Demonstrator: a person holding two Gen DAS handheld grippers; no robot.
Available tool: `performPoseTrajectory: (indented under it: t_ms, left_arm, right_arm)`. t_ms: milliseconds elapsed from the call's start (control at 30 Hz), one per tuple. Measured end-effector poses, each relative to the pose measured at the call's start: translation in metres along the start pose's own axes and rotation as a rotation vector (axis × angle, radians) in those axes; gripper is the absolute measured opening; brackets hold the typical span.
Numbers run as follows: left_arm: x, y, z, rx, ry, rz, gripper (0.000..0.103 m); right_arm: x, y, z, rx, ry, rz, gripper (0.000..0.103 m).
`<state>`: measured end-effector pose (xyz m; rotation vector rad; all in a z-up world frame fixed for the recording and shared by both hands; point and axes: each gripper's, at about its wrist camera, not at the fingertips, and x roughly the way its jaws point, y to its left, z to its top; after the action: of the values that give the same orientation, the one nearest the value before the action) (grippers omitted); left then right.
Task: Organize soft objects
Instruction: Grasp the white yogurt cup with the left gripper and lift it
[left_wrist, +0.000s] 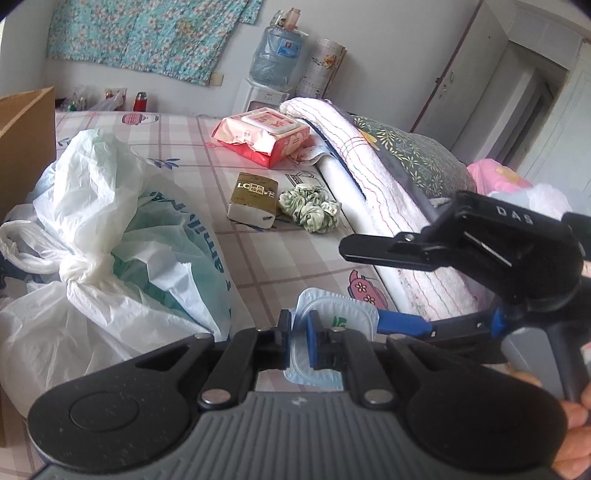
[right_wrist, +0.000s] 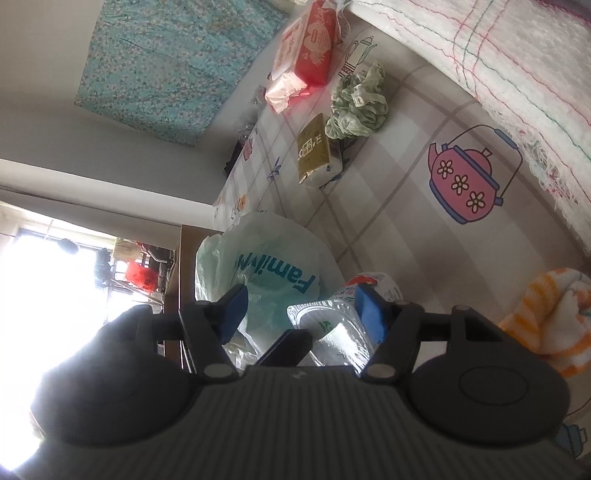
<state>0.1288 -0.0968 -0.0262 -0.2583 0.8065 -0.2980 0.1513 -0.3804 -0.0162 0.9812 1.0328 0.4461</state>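
Close in, the left tool (left_wrist: 299, 341) pinches a clear plastic packet (left_wrist: 338, 314) above the bed (left_wrist: 258, 254); the right tool (right_wrist: 303, 314) stands wide, its pads off it. Open sheet lies ahead, between the white bags (left_wrist: 110, 240) and the folded quilt's edge (left_wrist: 369, 177), up to a tissue pack (left_wrist: 255, 201) and green scrunchie (left_wrist: 308, 208)

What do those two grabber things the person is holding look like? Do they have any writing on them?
Both grabbers are mostly black plastic. Each has a ribbed grey body, two round black bulges at its sides and silver pins at the hinges. The left gripper and right gripper have blue pads on their fingertips. Seen from the left camera, the right gripper's top carries white letters reading DAS. No cables show.
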Motion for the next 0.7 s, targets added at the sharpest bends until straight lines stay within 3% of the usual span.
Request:
performPoseTrajectory:
  t_ms: [67,367,700]
  left_arm:
    - [0.004,0.006,0.005,-0.033,0.015,-0.012,0.009]
    - [0.016,0.017,0.011,-0.081,0.052,-0.031,0.014]
    - [0.019,0.017,0.009,-0.091,0.075,-0.055,0.024]
  right_arm:
    - [0.003,0.000,0.003,-0.009,-0.004,0.007,0.064]
    - [0.020,-0.002,0.012,-0.053,-0.023,-0.047,0.042]
    - [0.027,-0.011,0.003,-0.057,-0.009,-0.089,0.031]
